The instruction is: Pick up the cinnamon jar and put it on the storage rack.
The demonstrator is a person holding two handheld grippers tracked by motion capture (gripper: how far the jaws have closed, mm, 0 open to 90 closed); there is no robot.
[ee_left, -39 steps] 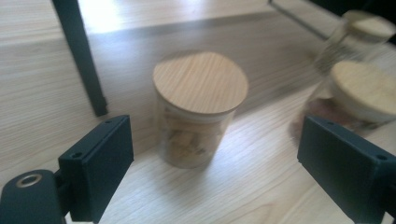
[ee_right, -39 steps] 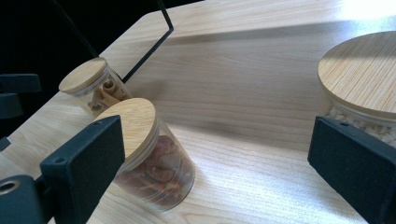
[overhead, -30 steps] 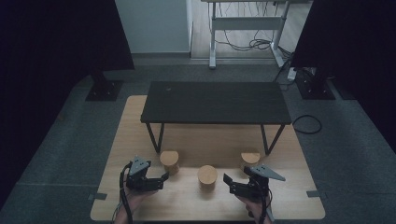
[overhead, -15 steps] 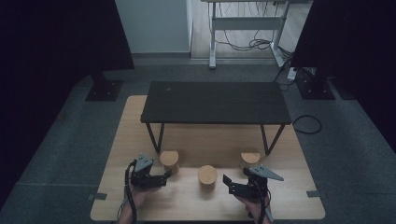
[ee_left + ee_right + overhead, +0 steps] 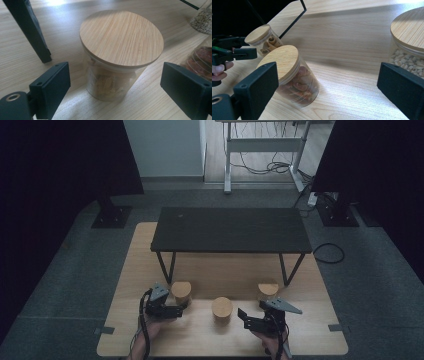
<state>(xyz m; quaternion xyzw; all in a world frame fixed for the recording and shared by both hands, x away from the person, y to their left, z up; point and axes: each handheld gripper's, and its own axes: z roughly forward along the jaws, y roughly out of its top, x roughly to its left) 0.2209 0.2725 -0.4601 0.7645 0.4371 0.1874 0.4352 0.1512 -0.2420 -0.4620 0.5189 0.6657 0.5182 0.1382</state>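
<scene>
My left hand-held gripper (image 5: 115, 87), jaws spread, straddles the bamboo-lidded glass jar (image 5: 120, 50) without touching, near the tabletop's (image 5: 310, 330) front-left corner; right hand-held gripper (image 5: 324, 92) spread, empty.

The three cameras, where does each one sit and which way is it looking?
High view: above the person's side, facing forward and down on the wooden table; both hands with left gripper and right gripper show.
Left gripper view: rides the left gripper, looking past its open fingers at the left jar.
Right gripper view: rides the right gripper, facing the middle jar between open fingers.
Shared: the left jar appears in all three.
</scene>
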